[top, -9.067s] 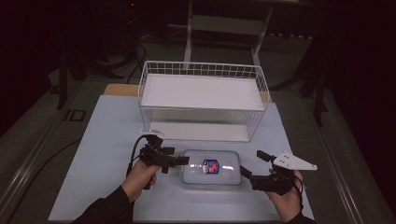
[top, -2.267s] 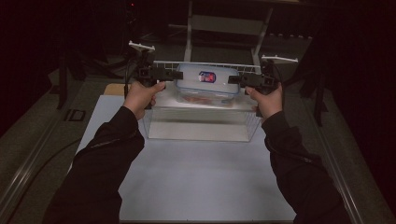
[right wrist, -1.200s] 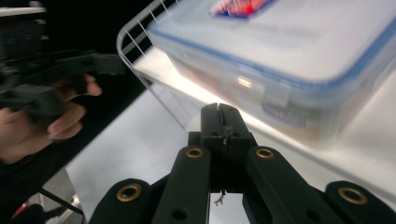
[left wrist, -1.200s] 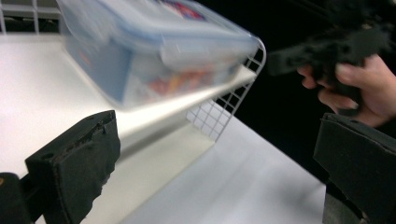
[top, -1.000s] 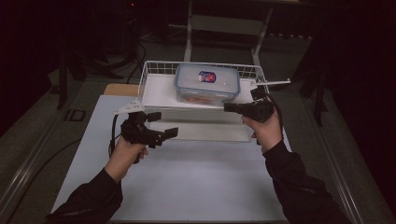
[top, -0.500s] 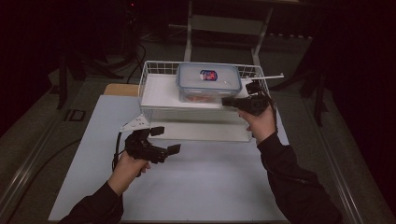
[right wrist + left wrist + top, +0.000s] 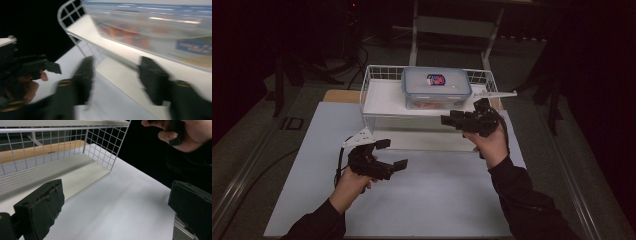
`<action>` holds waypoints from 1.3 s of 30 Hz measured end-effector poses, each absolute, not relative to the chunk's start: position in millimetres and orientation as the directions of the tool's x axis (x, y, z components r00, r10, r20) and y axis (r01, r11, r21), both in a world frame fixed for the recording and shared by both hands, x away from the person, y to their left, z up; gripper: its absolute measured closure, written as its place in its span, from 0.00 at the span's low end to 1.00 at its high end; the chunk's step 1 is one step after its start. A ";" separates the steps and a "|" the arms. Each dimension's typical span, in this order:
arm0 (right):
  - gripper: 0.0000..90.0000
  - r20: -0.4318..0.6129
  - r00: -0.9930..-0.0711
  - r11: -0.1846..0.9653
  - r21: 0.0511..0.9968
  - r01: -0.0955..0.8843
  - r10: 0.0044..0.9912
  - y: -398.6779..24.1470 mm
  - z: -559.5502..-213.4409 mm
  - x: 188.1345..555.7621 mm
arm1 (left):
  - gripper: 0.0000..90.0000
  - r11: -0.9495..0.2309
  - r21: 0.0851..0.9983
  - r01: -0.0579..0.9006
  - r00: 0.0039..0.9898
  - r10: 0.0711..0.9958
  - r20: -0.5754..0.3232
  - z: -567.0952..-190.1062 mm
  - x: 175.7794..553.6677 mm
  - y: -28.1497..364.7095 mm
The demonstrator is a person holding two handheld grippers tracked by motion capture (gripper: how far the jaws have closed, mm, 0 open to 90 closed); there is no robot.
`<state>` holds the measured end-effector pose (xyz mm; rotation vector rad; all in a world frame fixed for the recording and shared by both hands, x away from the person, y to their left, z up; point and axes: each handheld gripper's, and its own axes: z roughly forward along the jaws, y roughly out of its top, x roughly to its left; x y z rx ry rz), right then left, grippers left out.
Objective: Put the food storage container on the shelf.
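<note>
On the top shelf of the white wire rack (image 7: 377,100) sits the clear lidded plastic box (image 7: 436,87), its red-and-blue label unreadable; beside it the right gripper (image 7: 452,120), jaws just opened, holds nothing, and the left gripper (image 7: 391,154) hangs spread and empty

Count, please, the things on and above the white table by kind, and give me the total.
Black grippers: 2, left gripper and right gripper
White wire racks: 1, wire rack
Clear plastic boxes with lid: 1, plastic box on the top shelf of the rack
White mats on the table: 1, mat
Total: 5
</note>
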<state>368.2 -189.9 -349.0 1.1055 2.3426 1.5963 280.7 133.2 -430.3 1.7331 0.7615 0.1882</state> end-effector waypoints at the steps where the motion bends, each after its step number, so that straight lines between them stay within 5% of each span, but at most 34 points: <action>1: 0.33 0.303 -0.740 0.182 0.849 0.495 0.601 -191.2 -351.5 364.1 | 0.00 -0.113 0.917 0.384 0.775 0.579 -0.253 -430.9 279.6 132.9; 3: 0.21 0.313 -0.762 0.179 0.856 0.485 0.567 -193.9 -358.5 356.7 | 0.00 -0.110 0.918 0.382 0.778 0.574 -0.255 -432.3 278.2 132.5; 8: 0.16 0.320 -0.781 0.172 0.865 0.472 0.536 -200.5 -383.0 339.8 | 0.00 -0.101 0.922 0.373 0.787 0.561 -0.257 -435.7 275.0 132.7; 26: 0.16 0.195 -0.793 0.233 0.892 0.388 0.577 -222.9 -444.3 295.5 | 0.00 -0.181 0.915 0.360 0.821 0.528 -0.218 -463.7 254.3 128.3; 39: 0.15 0.203 -0.770 0.289 0.845 0.450 0.605 -247.9 -472.3 276.9 | 0.01 -0.239 0.877 0.416 0.802 0.552 -0.230 -501.5 242.9 133.3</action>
